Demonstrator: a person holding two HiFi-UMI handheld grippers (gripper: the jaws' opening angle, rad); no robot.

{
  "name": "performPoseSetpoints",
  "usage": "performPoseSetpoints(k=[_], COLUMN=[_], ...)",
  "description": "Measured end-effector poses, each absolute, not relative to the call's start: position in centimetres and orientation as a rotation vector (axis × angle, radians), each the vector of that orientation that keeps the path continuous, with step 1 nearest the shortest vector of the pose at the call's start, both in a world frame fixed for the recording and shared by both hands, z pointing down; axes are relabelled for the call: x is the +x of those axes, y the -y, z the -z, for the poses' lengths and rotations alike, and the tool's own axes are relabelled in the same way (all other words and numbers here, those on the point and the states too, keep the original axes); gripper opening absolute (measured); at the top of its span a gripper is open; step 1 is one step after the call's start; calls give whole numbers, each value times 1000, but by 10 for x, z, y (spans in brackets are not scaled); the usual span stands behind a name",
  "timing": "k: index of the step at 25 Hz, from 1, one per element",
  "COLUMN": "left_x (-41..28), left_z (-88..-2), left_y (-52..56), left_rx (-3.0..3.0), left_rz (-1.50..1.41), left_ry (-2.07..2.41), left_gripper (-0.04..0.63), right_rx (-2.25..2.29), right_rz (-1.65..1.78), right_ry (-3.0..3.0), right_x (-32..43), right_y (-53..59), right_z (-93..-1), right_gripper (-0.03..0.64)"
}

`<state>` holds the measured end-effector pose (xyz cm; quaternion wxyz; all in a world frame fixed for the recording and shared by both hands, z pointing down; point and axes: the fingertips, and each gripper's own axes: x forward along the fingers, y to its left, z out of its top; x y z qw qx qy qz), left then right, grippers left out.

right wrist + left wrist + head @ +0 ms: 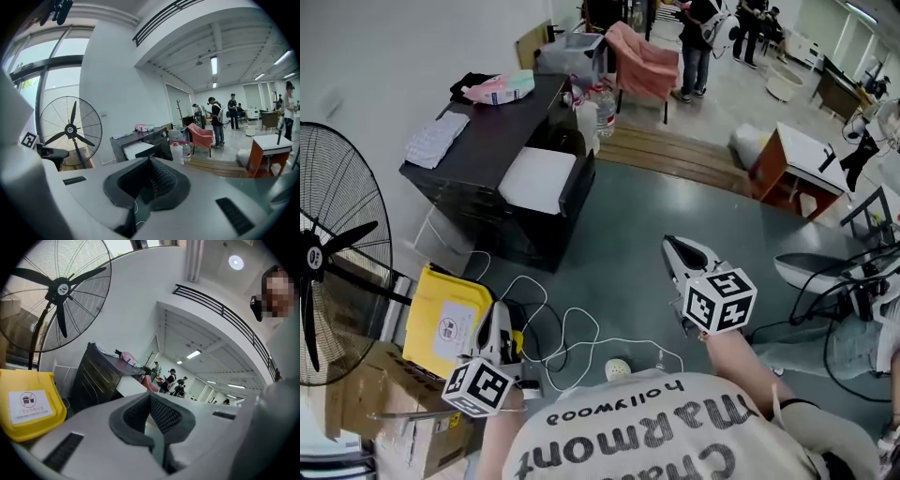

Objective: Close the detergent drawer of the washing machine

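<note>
Both white plastic tongs were held level over the grey-green floor (628, 202). The left tongs (499, 311) had their jaws together with nothing between them. The right tongs (669, 244) were also closed and empty. Each carried a cube of black-and-white square markers.

The person's light T-shirt (675, 441) bore dark print, seen upside down, reading "hollywood" and "maRmont" above a partly cut-off "Cha".

Just beside the left tongs lay a yellow plastic sign (450, 314). Its white label showed a red prohibition circle, and its small writing was too fine to read. Thin white cables (572, 328) looped on the floor between the two tongs.

A tall black pedestal fan (328, 262) stood at the left. Well ahead was a black worktop (487, 141) with a white panel (539, 178) at its near end.

The detergent drawer could not be made out in any view.
</note>
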<state>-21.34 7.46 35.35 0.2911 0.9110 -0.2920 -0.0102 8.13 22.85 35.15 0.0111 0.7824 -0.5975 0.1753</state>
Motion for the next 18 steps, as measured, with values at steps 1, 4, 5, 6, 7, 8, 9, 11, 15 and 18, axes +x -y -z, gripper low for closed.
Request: performPoseSetpoints(k=[1, 4, 5, 6, 7, 8, 9, 11, 15, 18], left_x=[-206, -190, -186, -183, -180, -177, -174, -169, -155, -144], left_z=[-355, -363, -367, -370, -373, -376, -379, -383, -387, -389], left_y=[-75, -81, -83, -84, -84, -84, -83, -80, -71, -61], left_rx=[2426, 2416, 2411, 2405, 2400, 2396, 2394, 2390, 2369, 2364], left_rz=[28, 9, -1, -12, -26, -41, -58, -82, -89, -96], left_ry=[780, 766, 762, 760, 759, 758, 758, 762, 763, 753], left_gripper=[8, 8, 8, 8, 8, 8, 8, 8, 8, 8], right_rx=[2436, 2429, 2425, 2420, 2414, 2407, 2400, 2382, 2361, 2341], right_rz=[-555, -607, -628, -649, -670, -690, -707, -732, -779, -811], right_ry=[1865, 1864, 1861, 1856, 1851, 1847, 1844, 1837, 1829, 1841], right_x=[87, 97, 98, 99, 99, 100, 100, 103, 112, 117], right_y=[-229, -233, -234, -235, -235, -235, -235, -235, -230, -220], right_z=[-355, -371, -378, -385, -391, -397, -401, -409, -421, -429], right_gripper=[28, 28, 28, 28, 28, 28, 28, 28, 28, 28])
